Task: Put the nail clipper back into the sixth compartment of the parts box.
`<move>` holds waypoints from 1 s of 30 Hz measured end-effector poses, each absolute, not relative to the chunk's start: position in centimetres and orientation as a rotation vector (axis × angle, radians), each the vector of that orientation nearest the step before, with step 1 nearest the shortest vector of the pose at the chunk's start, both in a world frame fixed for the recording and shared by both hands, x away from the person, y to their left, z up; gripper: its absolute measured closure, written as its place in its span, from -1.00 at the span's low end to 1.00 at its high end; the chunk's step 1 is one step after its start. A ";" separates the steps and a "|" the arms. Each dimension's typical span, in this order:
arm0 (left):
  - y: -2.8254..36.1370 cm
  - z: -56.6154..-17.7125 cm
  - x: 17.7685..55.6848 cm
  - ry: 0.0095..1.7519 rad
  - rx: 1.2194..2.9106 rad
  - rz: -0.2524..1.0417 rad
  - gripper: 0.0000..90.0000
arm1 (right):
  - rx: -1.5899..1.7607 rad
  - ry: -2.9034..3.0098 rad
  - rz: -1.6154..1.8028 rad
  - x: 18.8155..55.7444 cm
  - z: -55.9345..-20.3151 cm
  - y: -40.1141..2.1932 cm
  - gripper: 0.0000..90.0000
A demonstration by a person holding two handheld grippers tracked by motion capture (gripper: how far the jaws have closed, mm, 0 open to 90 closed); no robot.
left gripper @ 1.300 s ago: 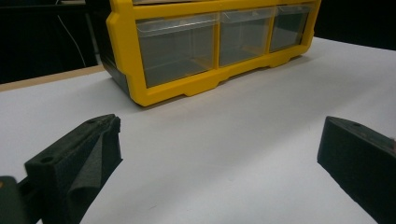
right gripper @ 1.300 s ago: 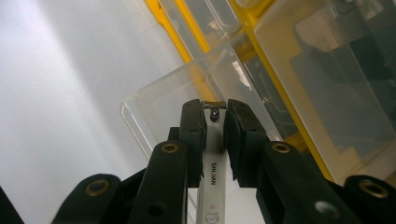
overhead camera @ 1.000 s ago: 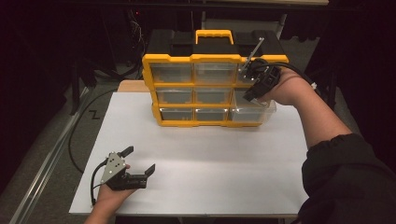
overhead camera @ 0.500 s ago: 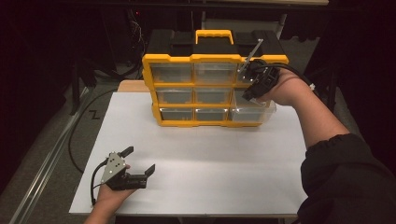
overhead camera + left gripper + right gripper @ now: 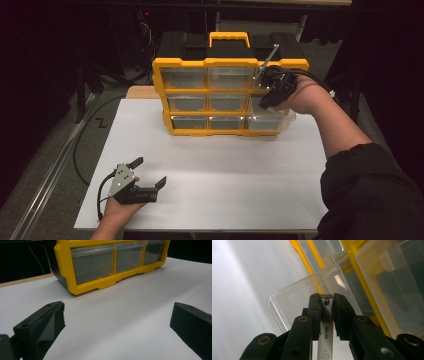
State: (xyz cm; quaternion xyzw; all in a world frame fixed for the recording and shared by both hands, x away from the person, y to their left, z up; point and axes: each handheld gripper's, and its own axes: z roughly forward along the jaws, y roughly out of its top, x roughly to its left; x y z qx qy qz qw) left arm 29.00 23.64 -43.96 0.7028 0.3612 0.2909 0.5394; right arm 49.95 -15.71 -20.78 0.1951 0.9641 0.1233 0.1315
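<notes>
1. Metal nail clipper (image 5: 326,322) is clamped flat between the jaws of the right gripper (image 5: 327,305). Its long axis runs along the jaws, with the head end level with the pad tips.
2. The clipper sits directly above the pulled-out clear drawer (image 5: 294,305), lower right of the yellow organizer (image 5: 230,63). In the right gripper view the drawer's open cavity lies straight ahead of and below the jaws, front lip nearer the counter (image 5: 210,165). Judgement: the coming move turns on this alignment; the clipper should fall inside the drawer walls if released here.
3. In the high view the right gripper (image 5: 274,91) is at the organizer's right column, above the open drawer (image 5: 272,121). It is much the nearer of the two to the drawer.
4. The left gripper (image 5: 150,176) rests low on the counter, well apart from the organizer, jaws spread wide with nothing between them.
5. Count: one organizer, nine clear drawers in three rows of three, one drawer pulled out, one nail clipper, two grippers.
</notes>
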 end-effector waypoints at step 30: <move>23.4 -43.9 28.9 0.855 1.673 0.682 -0.99 | 0.683 2.810 0.415 45.8 -19.9 -18.0 0.12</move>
